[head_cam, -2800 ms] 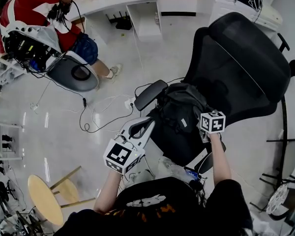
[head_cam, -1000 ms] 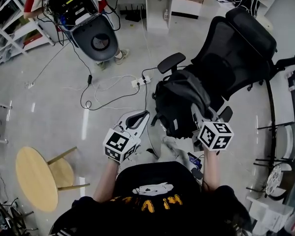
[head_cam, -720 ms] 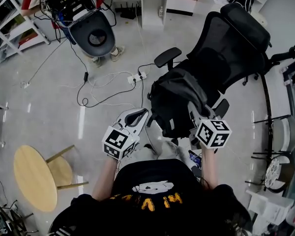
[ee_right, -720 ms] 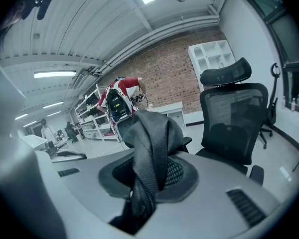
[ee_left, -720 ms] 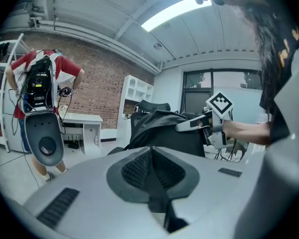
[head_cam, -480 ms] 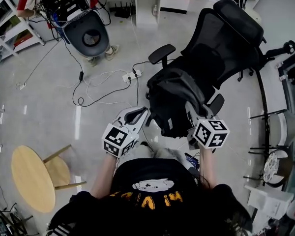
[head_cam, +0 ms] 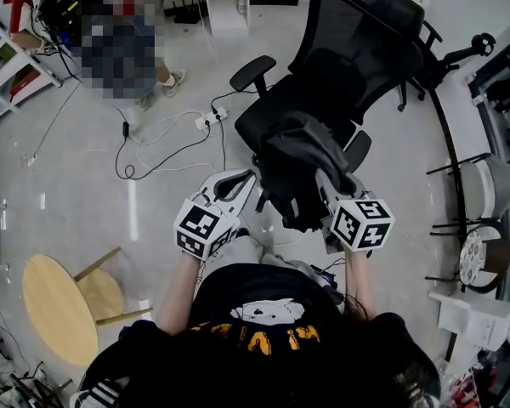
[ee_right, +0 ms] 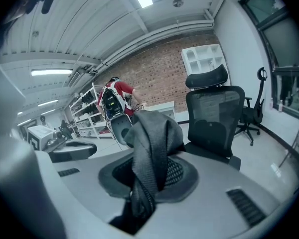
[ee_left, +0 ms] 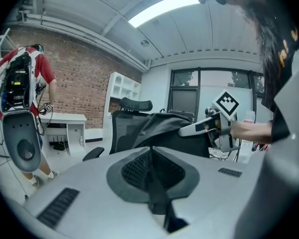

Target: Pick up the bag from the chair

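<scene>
Head view. I see the bag point(head_cam: 297, 168) hanging between the two tools, in front of the chair point(head_cam: 357, 32) and over the front edge of its seat. I judge it clear of the seat, though its underside is hidden. The left tool point(head_cam: 242, 184) sits just beside the bag's left flank and the right tool point(head_cam: 330, 185) is at its right top corner. The left forearm point(head_cam: 183, 287) and right forearm point(head_cam: 357, 280) both reach forward from the body with elbows bent, marker cubes facing up at about the same level.

Left gripper view. The jaws are together, with a thin strap point(ee_left: 158, 195) pinched in the seam and running out toward the camera. I take it for one of the bag's own straps. The bag body shows beyond, in front of the chair back.

Right gripper view. The jaws are clamped on a wide strap point(ee_right: 152, 148) of grey webbing that loops up out of the pads. The chair stands behind it, apart from the strap.

Procedure, in my judgement:
- Raise both tools at one rate so the bag stays level.
- Do not spread the tools. That would load the thin strap, the weaker hold.
- Draw the bag toward the body, clear of the armrest point(head_cam: 253, 70).
</scene>
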The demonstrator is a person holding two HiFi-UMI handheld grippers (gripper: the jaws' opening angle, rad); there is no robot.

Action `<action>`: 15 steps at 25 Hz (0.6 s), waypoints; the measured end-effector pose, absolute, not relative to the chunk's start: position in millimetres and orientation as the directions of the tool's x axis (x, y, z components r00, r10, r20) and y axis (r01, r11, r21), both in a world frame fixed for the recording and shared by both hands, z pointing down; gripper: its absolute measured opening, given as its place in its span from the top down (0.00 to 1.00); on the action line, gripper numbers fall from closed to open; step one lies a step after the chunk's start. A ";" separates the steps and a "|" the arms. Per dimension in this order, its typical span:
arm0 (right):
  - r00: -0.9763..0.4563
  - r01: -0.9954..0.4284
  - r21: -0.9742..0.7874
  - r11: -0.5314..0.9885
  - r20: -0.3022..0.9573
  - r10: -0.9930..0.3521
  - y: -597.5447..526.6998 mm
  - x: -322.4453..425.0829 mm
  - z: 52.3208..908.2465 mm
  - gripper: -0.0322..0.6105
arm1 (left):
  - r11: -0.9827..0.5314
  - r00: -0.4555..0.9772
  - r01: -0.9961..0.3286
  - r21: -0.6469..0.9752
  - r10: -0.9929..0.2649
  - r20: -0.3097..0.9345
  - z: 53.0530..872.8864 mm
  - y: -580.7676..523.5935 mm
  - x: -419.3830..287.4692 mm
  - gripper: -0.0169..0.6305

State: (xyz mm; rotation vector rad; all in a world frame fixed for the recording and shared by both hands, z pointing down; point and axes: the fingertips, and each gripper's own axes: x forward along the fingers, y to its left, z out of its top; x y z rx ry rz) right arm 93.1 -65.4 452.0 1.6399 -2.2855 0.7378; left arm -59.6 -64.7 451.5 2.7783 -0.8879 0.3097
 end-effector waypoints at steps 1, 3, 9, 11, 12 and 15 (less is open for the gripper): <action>-0.346 -0.933 -0.263 0.245 0.466 -0.814 -57.9 97.5 453.6 0.85 | -0.801 0.800 -0.584 0.129 -0.541 0.262 450.3 -58.5 -53.0 0.94; -0.344 -0.933 -0.265 0.242 0.470 -0.813 -43.6 106.1 457.4 0.85 | -0.809 0.804 -0.575 0.123 -0.532 0.264 448.6 -47.1 -40.4 0.94; -0.340 -0.931 -0.290 0.220 0.476 -0.811 0.7 123.7 468.9 0.85 | -0.823 0.813 -0.557 0.113 -0.512 0.278 447.0 -7.8 -13.3 0.94; -0.338 -0.930 -0.301 0.211 0.476 -0.812 14.1 129.6 472.0 0.85 | -0.826 0.815 -0.552 0.110 -0.508 0.279 446.1 4.3 -5.5 0.94; -0.337 -0.929 -0.306 0.207 0.476 -0.812 21.0 132.2 473.5 0.85 | -0.827 0.816 -0.552 0.110 -0.508 0.277 445.7 10.4 -2.1 0.94; -0.334 -0.929 -0.313 0.198 0.473 -0.815 41.7 137.5 476.3 0.85 | -0.830 0.821 -0.547 0.110 -0.505 0.266 443.7 29.2 7.4 0.94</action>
